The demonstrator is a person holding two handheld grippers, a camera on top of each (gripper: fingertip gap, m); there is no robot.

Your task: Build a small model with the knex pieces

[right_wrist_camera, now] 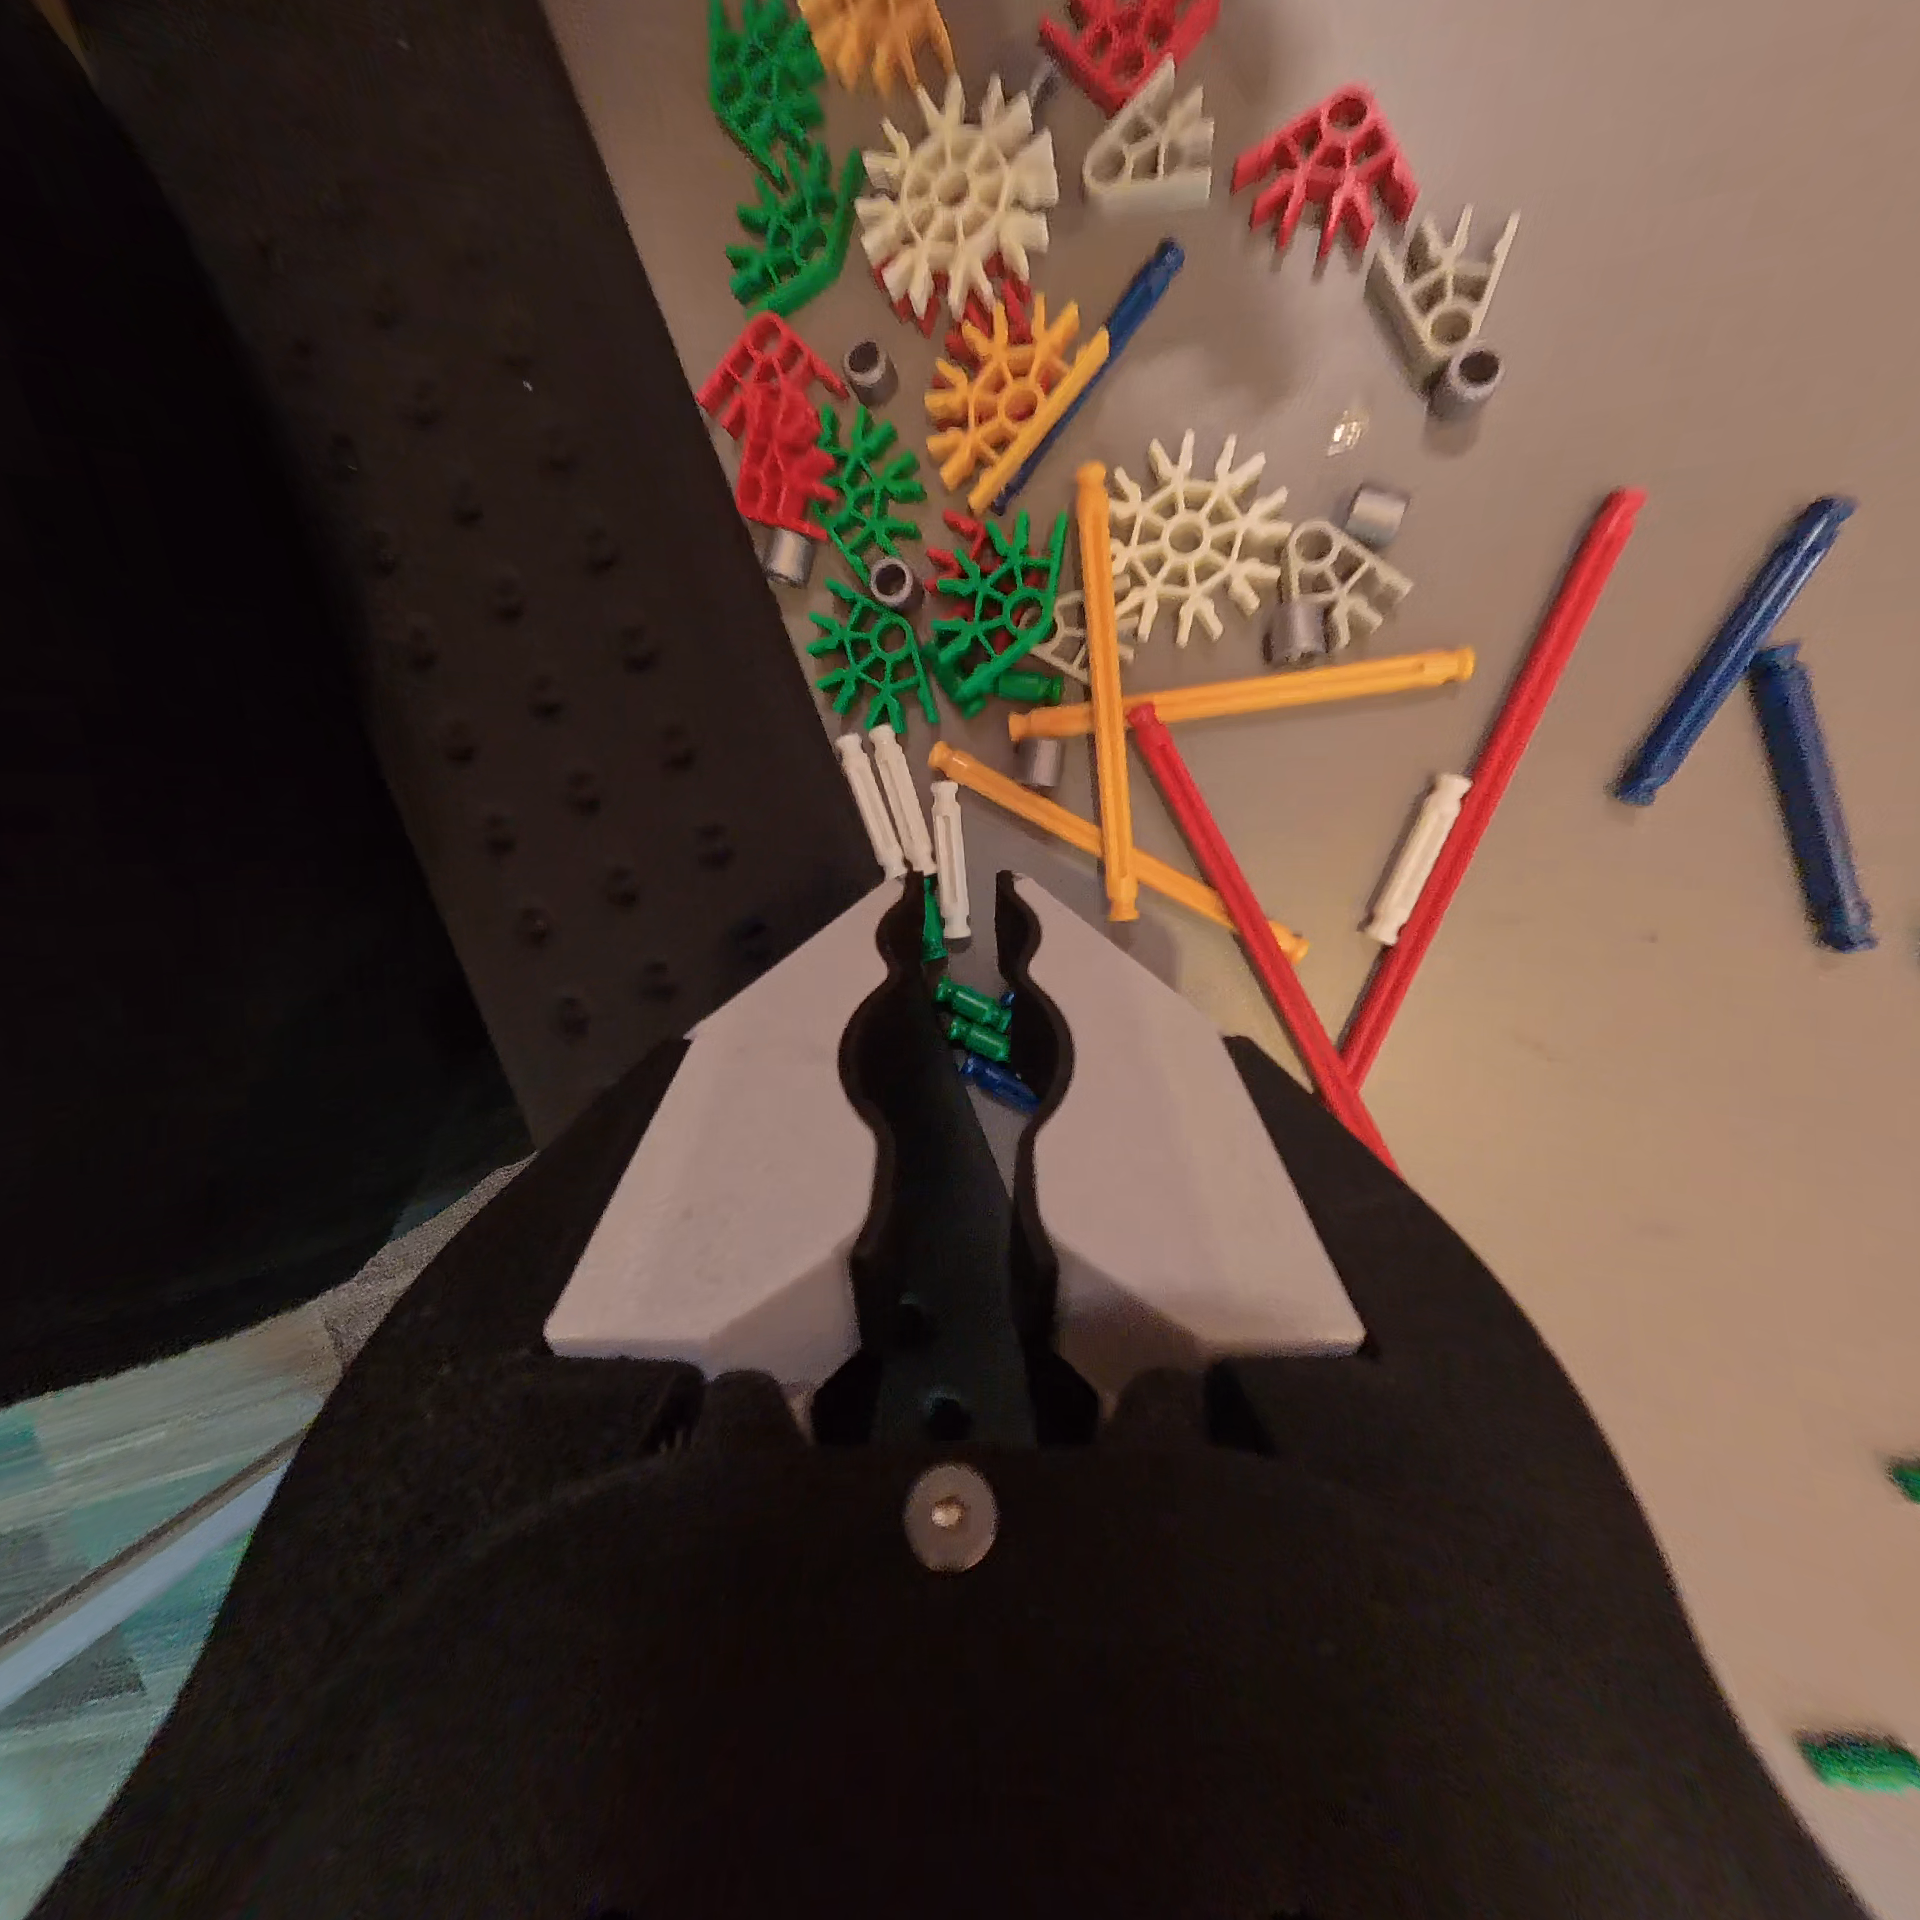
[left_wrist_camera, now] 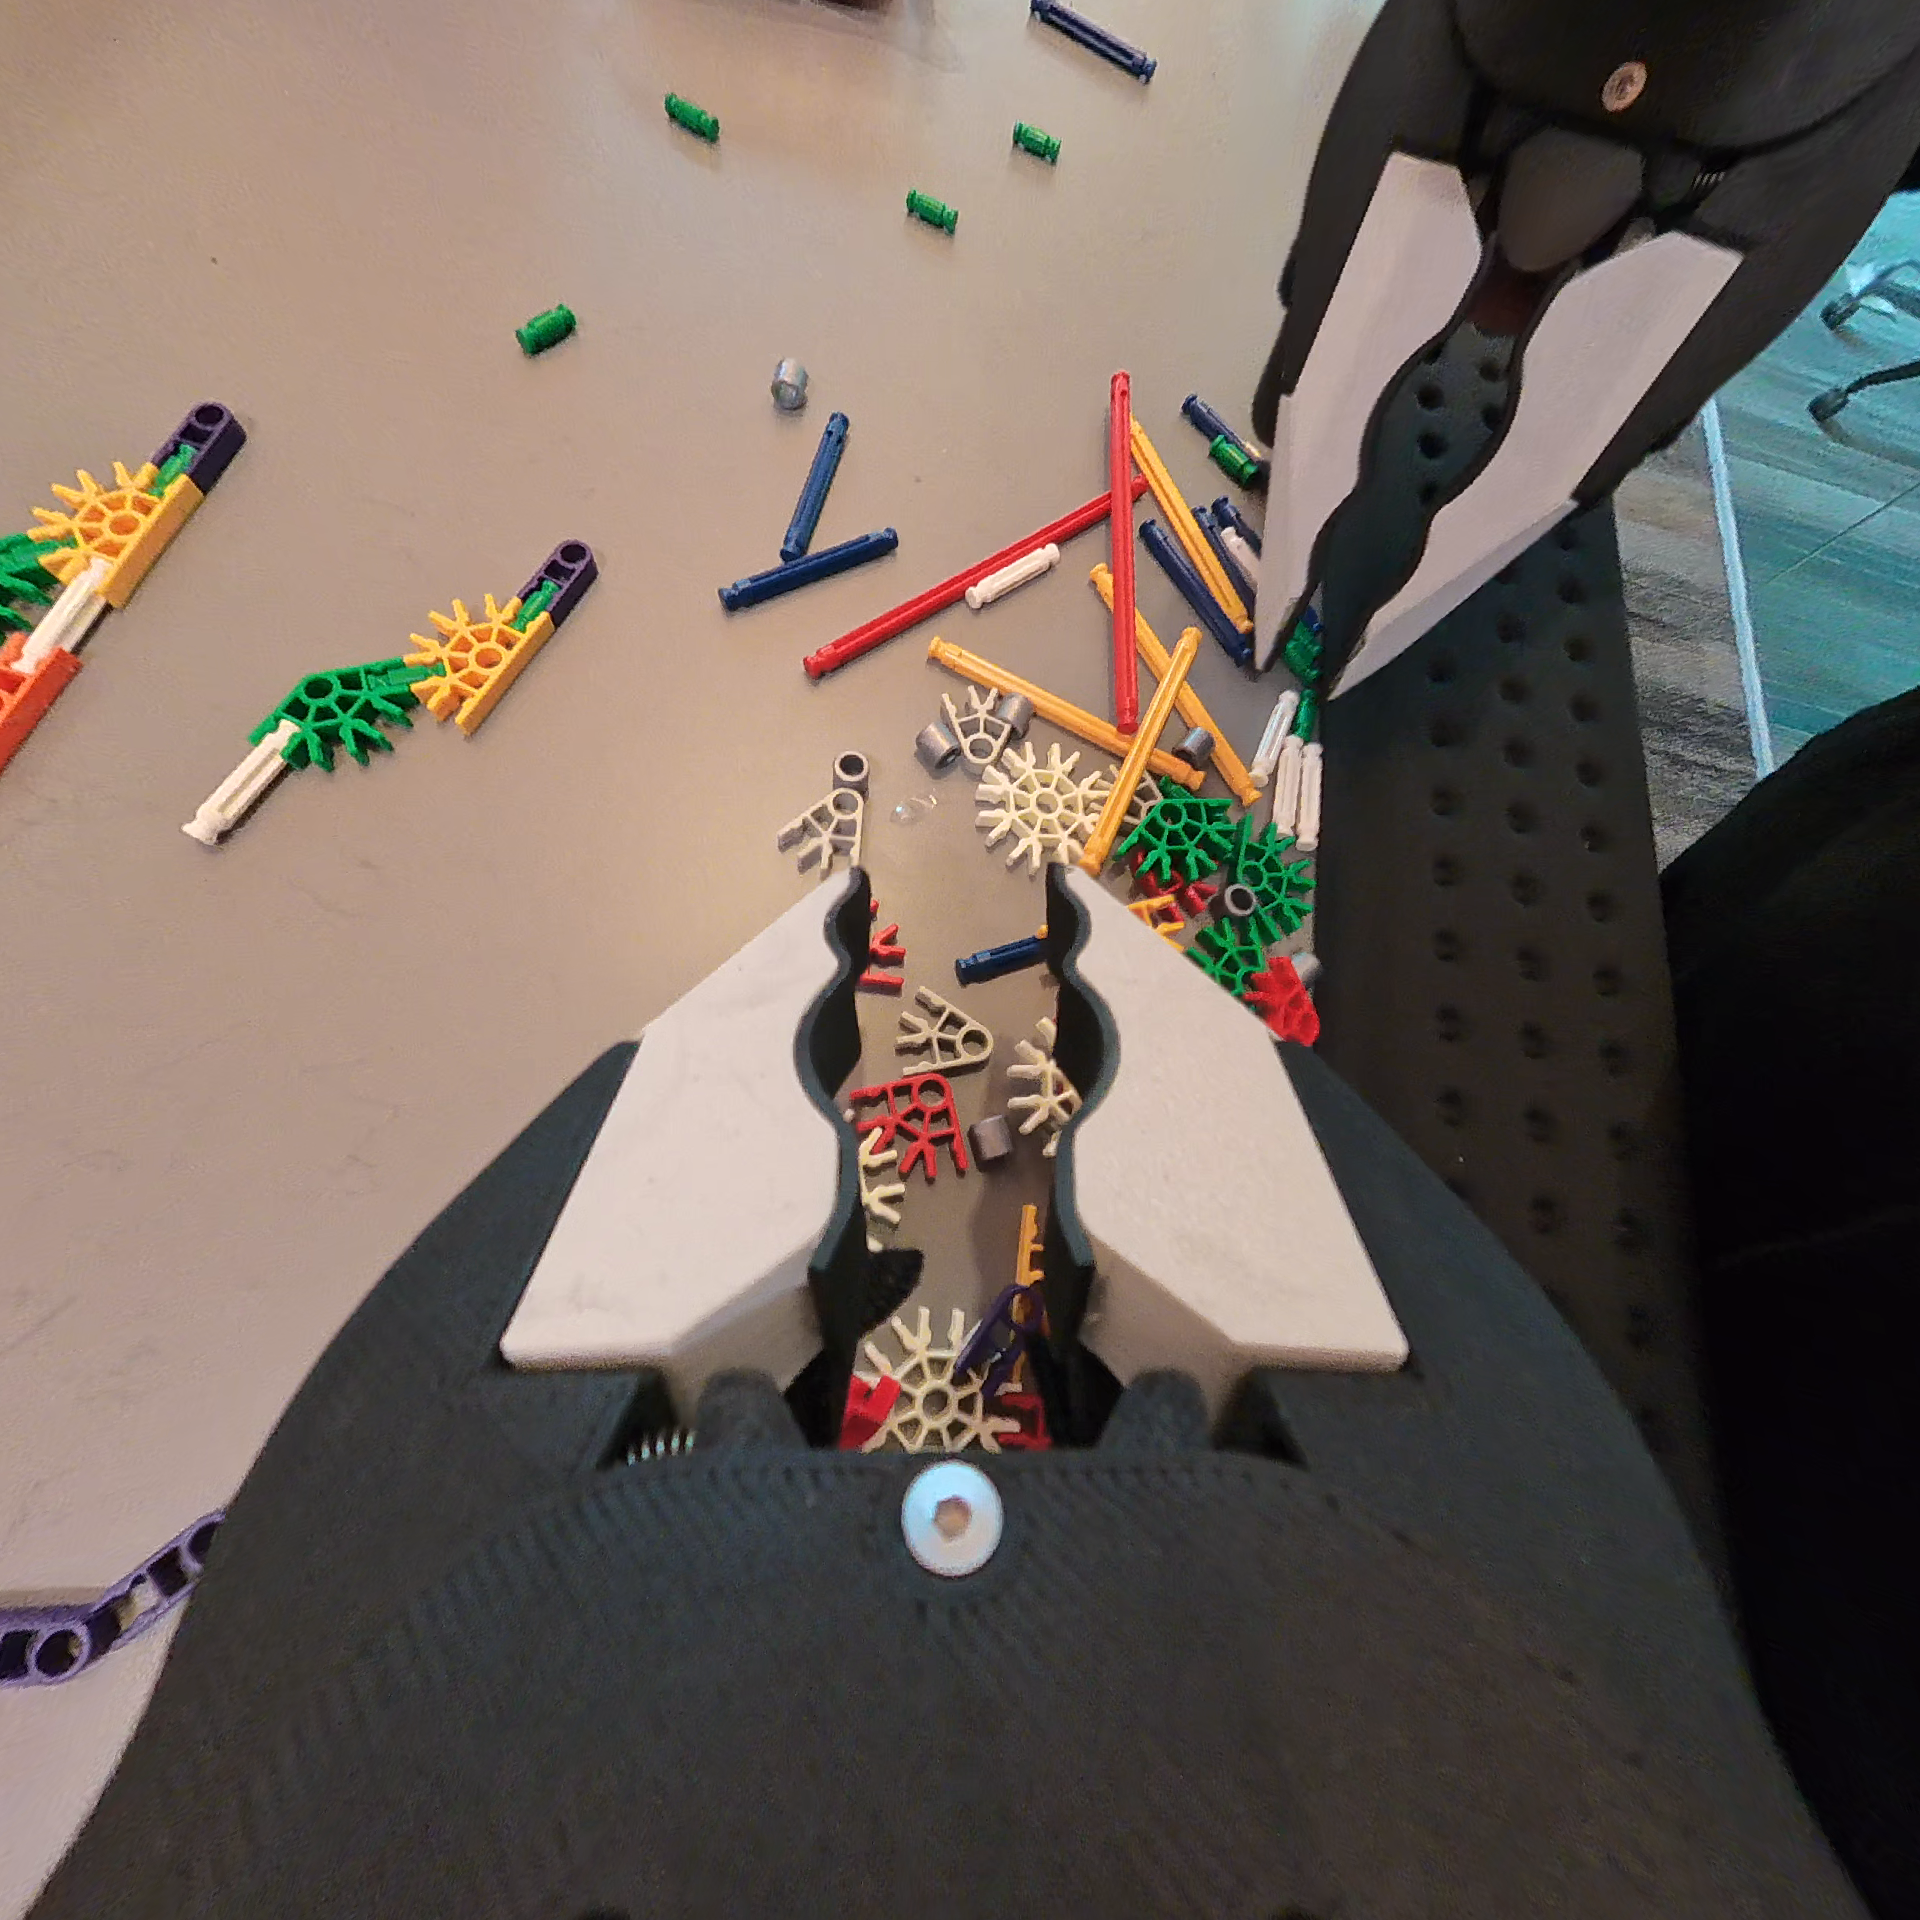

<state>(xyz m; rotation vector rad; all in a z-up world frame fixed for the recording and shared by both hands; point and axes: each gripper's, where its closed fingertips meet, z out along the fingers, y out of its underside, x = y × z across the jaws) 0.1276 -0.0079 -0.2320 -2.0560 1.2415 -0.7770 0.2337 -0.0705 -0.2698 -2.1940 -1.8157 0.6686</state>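
Left tongs (left_wrist_camera: 956,894): black ribbed printed body, grey wedge fingers with wavy black pads. I hold them released, jaws apart and empty, above the bench (left_wrist_camera: 416,987), a smooth matte grey-beige surface. Below the gap lie a red connector (left_wrist_camera: 914,1122), a grey connector (left_wrist_camera: 951,1034), a small grey spacer (left_wrist_camera: 989,1141) and a cream snowflake wheel (left_wrist_camera: 930,1392).

Right tongs (right_wrist_camera: 961,883): same build. Jaws narrowly apart at the tips; in the left wrist view the tips come down at the bench edge on a short green rod (left_wrist_camera: 1301,652). I cannot tell whether they grip it. In the right wrist view short green rods (right_wrist_camera: 971,1013) and a blue rod (right_wrist_camera: 997,1081) lie between the fingers, with three white rods (right_wrist_camera: 904,810) just beyond the tips, long axes running away from the camera.

Pile, near the right tongs: glossy plastic parts. Yellow rods (right_wrist_camera: 1242,686), crossed; two long red rods (right_wrist_camera: 1496,769) meeting in a V; cream wheel (right_wrist_camera: 1190,540); green connectors (right_wrist_camera: 878,649), toothed fans; a yellow wheel (right_wrist_camera: 1003,390).

Beside the pile: a black panel (left_wrist_camera: 1496,831), dimpled with rows of holes, bordering the bench.

Far left of the bench: two built strips. One strip (left_wrist_camera: 416,675) joins white rod, green fan, yellow wheel and purple end, long axis diagonal, purple end farthest from me. The other strip (left_wrist_camera: 104,540) lies parallel, partly out of view.

Scattered beyond: short green rods (left_wrist_camera: 545,330), two blue rods (left_wrist_camera: 810,569) touching.
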